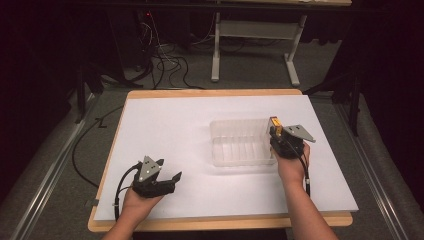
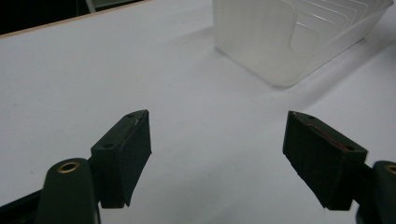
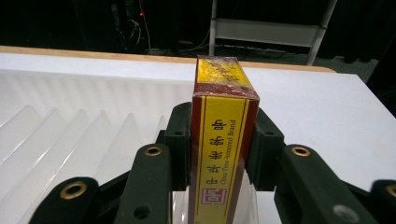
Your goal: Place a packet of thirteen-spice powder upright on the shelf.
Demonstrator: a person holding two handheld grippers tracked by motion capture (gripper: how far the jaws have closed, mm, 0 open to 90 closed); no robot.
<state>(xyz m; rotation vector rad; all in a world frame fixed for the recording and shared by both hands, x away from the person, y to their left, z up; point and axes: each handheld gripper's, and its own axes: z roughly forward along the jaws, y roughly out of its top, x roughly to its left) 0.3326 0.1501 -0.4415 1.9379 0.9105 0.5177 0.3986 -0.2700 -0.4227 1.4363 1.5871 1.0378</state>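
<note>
White table (image 1: 170,130): clear bin (image 1: 240,145) w/ ribbed floor; right tongs (image 3: 223,140) pinching yellow-red box (image 3: 223,135), left tongs (image 2: 217,158) spread.

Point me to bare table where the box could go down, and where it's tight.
Widest free patch: white sheet left of the clear tray, back to the far edge. Also bare: the front strip between the left tongs and the right forearm. Tight: the tray's right end, where the right tongs grip the yellow box.
</note>
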